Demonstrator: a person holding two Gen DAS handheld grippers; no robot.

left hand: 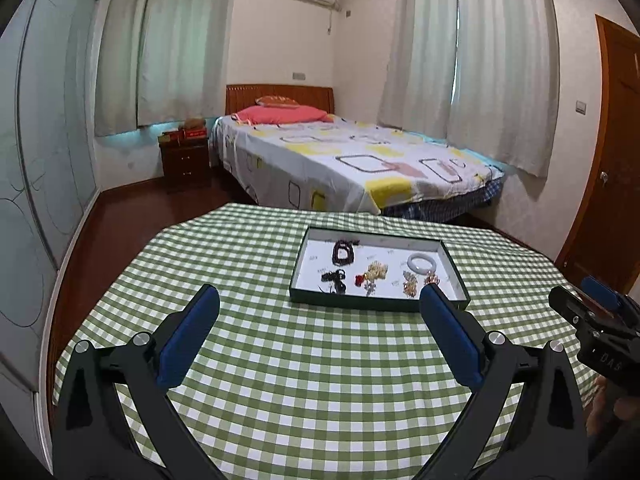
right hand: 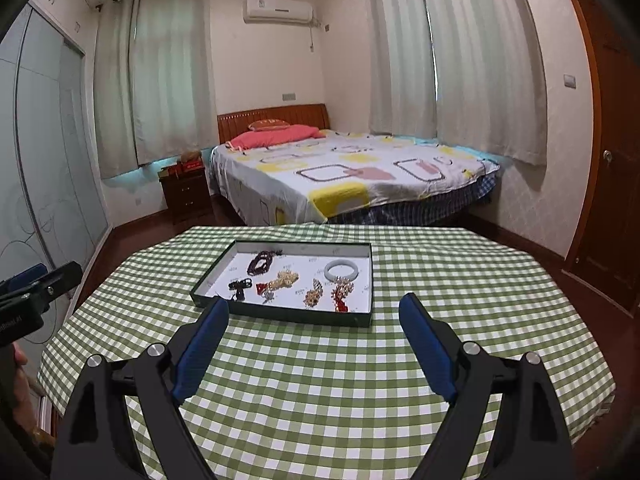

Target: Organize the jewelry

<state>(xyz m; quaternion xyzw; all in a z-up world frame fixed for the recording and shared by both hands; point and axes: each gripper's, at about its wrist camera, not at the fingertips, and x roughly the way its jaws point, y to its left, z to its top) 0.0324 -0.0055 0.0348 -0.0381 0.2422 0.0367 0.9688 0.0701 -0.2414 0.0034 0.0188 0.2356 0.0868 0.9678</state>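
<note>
- Left wrist view: left gripper (left hand: 320,300) is seen w/ jaws spread wide, nothing between the blue pads; it's held above the green checked tablecloth (left hand: 256,344).
- Tray (left hand: 454,270), dark-rimmed w/ white floor, is found at approx. 1 o'clock from the gripper, on the cloth, just past the right fingertip.
- In the tray: dark bead string (left hand: 344,252) at 11 o'clock, white bangle (left hand: 421,262) at 2 o'clock, gold pieces and a black piece along the near side.
- Right gripper (left hand: 600,300) is seen at 3 o'clock, at frame edge.
- Bed (left hand: 348,160) is seen beyond the table, at 12 o'clock.
- Right wrist view: right gripper (right hand: 314,306) is seen w/ jaws wide, empty, above the tablecloth (right hand: 360,380).
- Tray (right hand: 362,318) is found at approx. 11–12 o'clock, just beyond the left fingertip.
- Bangle (right hand: 341,270) is seen in the tray's far right part, bead string (right hand: 260,262) far left, gold pieces betw. them and nearer.
- Left gripper (right hand: 36,280) is seen at 9 o'clock; jaw state can't be told here.
</note>
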